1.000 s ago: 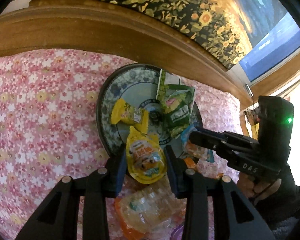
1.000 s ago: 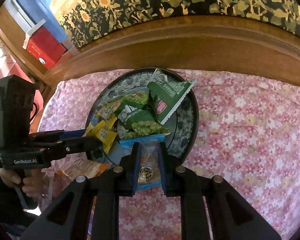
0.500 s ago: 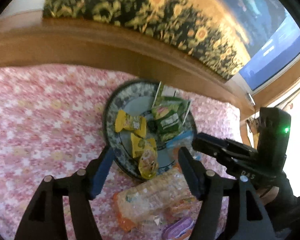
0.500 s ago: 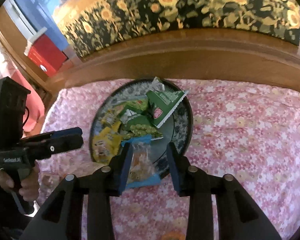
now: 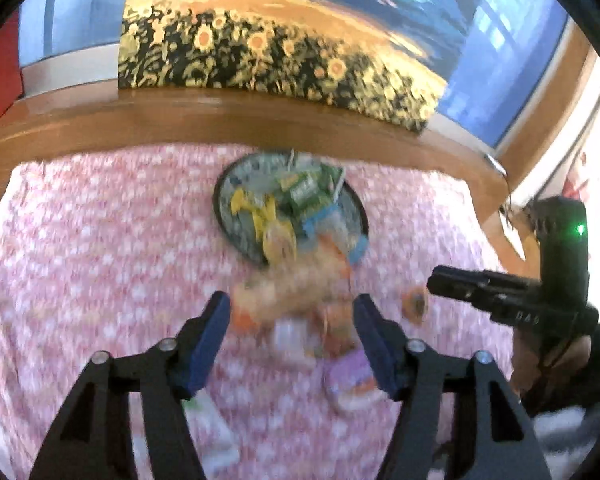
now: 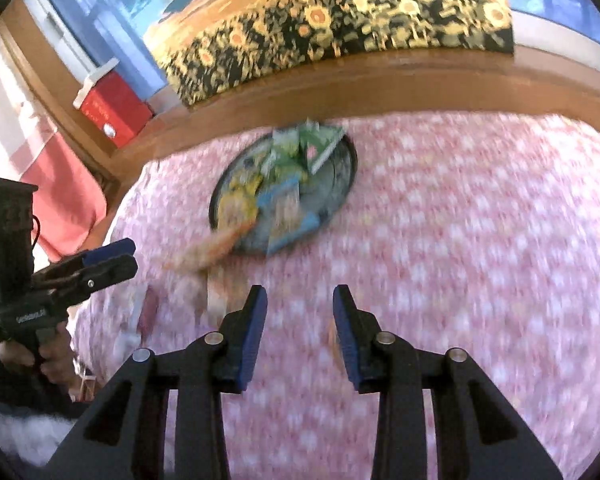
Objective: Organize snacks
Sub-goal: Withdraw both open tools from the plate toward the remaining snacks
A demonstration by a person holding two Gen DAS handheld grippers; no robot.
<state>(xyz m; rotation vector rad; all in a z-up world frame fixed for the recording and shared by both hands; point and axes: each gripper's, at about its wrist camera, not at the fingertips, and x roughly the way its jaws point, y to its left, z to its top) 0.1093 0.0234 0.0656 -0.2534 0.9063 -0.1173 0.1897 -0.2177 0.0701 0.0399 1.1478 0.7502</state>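
A dark patterned round plate (image 5: 219,216) (image 6: 350,168) on the pink flowered cloth holds a yellow packet (image 5: 277,240) (image 6: 236,205), green packets (image 5: 305,192) (image 6: 320,143) and a blue-edged packet (image 5: 320,224) (image 6: 289,216). My left gripper (image 5: 290,300) hovers back from the plate, jaws wide and closing, gripping nothing; blurred loose snacks (image 5: 288,292) and a purple packet (image 5: 352,372) lie on the cloth below it. My right gripper (image 6: 300,294) stands open and empty over bare cloth. Each gripper shows in the other's view: right gripper (image 5: 436,280), left gripper (image 6: 130,256).
A wooden ledge (image 5: 260,120) with a sunflower picture (image 6: 340,12) runs behind the cloth. A red box (image 6: 112,108) stands at the far left. More loose snacks (image 6: 204,256) lie left of the right gripper. A person's hand (image 6: 48,356) holds the left gripper's handle.
Both grippers opened, left the yellow packet and the blue-edged packet on the plate's near side, then pulled back and up. The plate now sits farther away.
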